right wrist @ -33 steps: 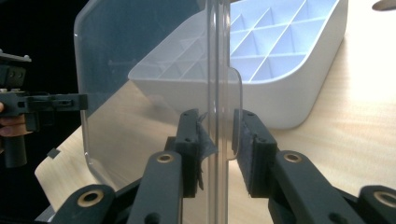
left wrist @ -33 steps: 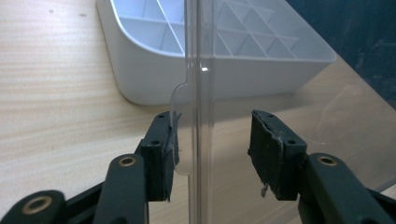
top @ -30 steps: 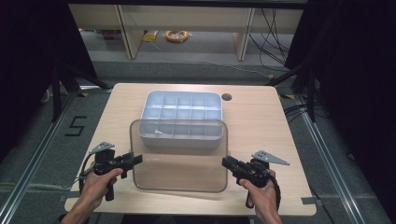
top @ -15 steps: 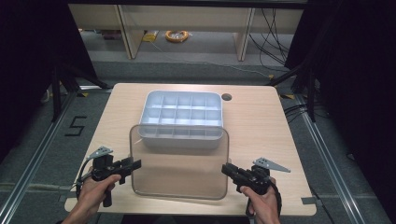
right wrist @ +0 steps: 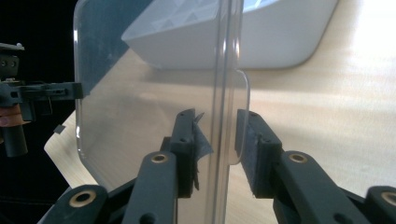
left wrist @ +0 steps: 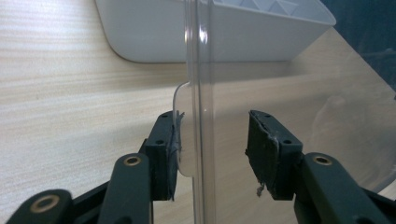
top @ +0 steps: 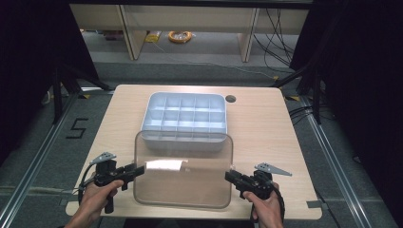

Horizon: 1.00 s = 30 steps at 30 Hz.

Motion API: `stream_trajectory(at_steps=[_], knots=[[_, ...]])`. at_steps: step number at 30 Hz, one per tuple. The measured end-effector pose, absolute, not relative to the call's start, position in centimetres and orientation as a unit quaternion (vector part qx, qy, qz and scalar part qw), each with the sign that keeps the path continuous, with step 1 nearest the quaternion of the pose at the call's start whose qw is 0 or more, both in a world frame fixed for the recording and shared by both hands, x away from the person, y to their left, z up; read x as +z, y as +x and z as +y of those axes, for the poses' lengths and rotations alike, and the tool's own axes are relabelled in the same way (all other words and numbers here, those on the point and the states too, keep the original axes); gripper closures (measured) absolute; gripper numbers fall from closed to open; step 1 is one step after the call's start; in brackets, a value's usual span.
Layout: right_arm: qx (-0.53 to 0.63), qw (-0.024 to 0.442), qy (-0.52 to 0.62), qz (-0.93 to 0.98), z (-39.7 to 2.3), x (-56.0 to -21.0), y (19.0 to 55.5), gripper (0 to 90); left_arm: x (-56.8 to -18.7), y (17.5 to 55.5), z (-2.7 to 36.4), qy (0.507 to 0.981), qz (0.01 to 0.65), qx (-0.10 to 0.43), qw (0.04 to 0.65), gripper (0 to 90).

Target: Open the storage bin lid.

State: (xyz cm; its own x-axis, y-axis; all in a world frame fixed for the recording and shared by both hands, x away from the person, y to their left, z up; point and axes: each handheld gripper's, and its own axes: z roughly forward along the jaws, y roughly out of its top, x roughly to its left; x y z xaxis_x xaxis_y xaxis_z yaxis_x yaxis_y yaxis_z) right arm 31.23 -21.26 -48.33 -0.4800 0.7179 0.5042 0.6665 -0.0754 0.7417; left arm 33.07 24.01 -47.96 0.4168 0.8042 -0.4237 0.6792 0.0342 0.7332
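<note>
Both grippers have drawn back toward the bottom of the high view since a second ago, carrying the clear lid (top: 183, 171) off the tray so that only its far edge now overlaps the tray's near wall.

At lower left of the high view, the left gripper (top: 138, 169) reaches to the lid's left edge. Its own view shows the jaws apart on either side of the lid's rim (left wrist: 201, 116): the left-hand pad touches the small clear tab (left wrist: 180, 135) on the rim, while the right-hand pad stands clear of the plastic. At lower right of the high view, the right gripper (top: 229, 175) meets the lid's right edge. Its own view has the jaws narrowly spaced around the rim (right wrist: 223, 121) and tab (right wrist: 239, 116); whether the pads actually press the plastic, I cannot tell.

Beyond the lid, at the centre of the high view, sits the white compartment tray (top: 184, 119) on the pale wooden table (top: 266, 123). A round hole (top: 231, 99) lies in the tabletop just right of the tray's far corner.
</note>
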Motion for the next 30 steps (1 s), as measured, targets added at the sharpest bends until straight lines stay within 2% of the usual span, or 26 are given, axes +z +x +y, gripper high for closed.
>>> stream_trajectory(at_steps=[6,10,13,16,17,18,20,30], knots=[[0.516,0.015,0.517,0.682,-21.2,-49.7,31.7,66.3,-48.8,33.2,23.8,0.705,0.529,0.073,0.466,51.7],[0.507,-0.014,0.539,0.673,-21.1,-49.9,31.6,65.0,-49.3,33.2,23.8,0.709,0.533,0.067,0.457,51.0],[0.503,0.0,0.527,0.685,-21.3,-50.5,31.9,64.4,-49.6,33.3,23.8,0.72,0.531,0.066,0.443,49.8],[0.497,-0.009,0.532,0.686,-21.3,-50.7,32.0,63.6,-49.7,33.1,23.7,0.725,0.528,0.067,0.438,49.6],[0.491,-0.025,0.548,0.677,-21.1,-50.6,31.8,63.5,-49.7,33.1,23.7,0.726,0.526,0.068,0.437,49.6],[0.493,-0.008,0.535,0.686,-21.3,-50.8,32.0,63.2,-49.6,33.0,23.9,0.733,0.521,0.069,0.431,49.6],[0.493,-0.024,0.545,0.678,-21.1,-50.6,31.8,63.2,-49.7,32.9,23.9,0.73,0.523,0.066,0.435,49.6],[0.482,-0.007,0.531,0.697,-20.9,-50.8,31.6,61.0,-49.8,32.1,24.2,0.734,0.52,0.066,0.431,49.8]])
